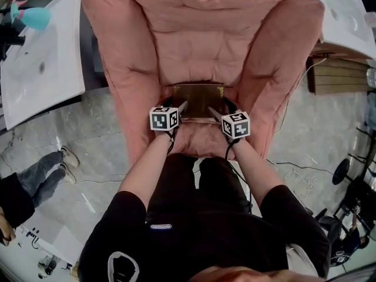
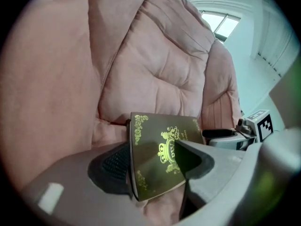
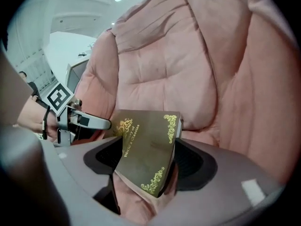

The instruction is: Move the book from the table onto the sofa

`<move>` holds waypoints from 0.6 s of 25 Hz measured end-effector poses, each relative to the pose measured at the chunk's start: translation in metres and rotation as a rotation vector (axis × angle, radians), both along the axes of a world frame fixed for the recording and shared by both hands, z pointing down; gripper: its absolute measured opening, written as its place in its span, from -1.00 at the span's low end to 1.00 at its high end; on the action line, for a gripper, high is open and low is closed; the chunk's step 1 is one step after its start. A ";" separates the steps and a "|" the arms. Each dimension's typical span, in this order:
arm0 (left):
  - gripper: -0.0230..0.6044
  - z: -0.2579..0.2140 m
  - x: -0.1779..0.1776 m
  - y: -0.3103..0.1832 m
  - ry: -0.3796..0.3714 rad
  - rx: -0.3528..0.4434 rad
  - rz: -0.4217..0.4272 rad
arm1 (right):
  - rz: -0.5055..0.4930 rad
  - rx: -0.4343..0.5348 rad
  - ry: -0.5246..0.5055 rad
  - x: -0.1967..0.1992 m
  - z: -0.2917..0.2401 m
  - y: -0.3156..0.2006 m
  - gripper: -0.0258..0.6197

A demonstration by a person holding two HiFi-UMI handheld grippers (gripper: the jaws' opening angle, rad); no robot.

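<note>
Pinching the book (image 1: pixel 198 98) by its near corners in the jaws of left gripper (image 2: pixel 150 157) and right gripper (image 3: pixel 148 159) over the sofa (image 1: pixel 194 34), risking a sideways tip on uneven release.

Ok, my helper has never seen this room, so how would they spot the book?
Find the big pink sofa. Over its seat, the left gripper and right gripper hold a thin book between their jaws. It is the only dark brown, gold-printed thing against all the pink.
</note>
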State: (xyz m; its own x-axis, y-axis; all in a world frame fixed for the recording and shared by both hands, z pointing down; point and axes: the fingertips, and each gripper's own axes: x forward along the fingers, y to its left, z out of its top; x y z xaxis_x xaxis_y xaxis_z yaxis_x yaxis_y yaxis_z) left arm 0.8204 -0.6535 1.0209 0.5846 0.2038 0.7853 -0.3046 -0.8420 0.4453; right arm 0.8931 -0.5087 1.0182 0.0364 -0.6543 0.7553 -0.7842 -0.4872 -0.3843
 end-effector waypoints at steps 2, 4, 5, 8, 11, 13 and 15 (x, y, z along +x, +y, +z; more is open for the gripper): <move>0.03 -0.009 -0.004 0.002 -0.004 0.010 0.001 | 0.002 0.009 0.003 -0.002 -0.012 0.003 0.25; 0.03 -0.019 -0.007 0.007 -0.009 0.026 0.022 | -0.002 0.015 0.004 -0.005 -0.025 0.007 0.25; 0.03 -0.024 -0.008 0.010 -0.010 0.035 0.037 | -0.006 0.017 0.006 -0.006 -0.032 0.009 0.25; 0.01 -0.044 -0.013 0.017 -0.007 0.056 0.070 | -0.021 0.029 0.019 -0.011 -0.058 0.011 0.25; 0.00 -0.064 -0.020 0.021 -0.010 0.068 0.079 | -0.036 0.052 0.030 -0.016 -0.085 0.012 0.24; 0.00 -0.076 -0.021 0.023 -0.013 0.078 0.090 | -0.042 0.066 0.040 -0.016 -0.102 0.013 0.23; 0.00 -0.087 -0.020 0.026 -0.011 0.086 0.099 | -0.043 0.079 0.048 -0.016 -0.118 0.014 0.23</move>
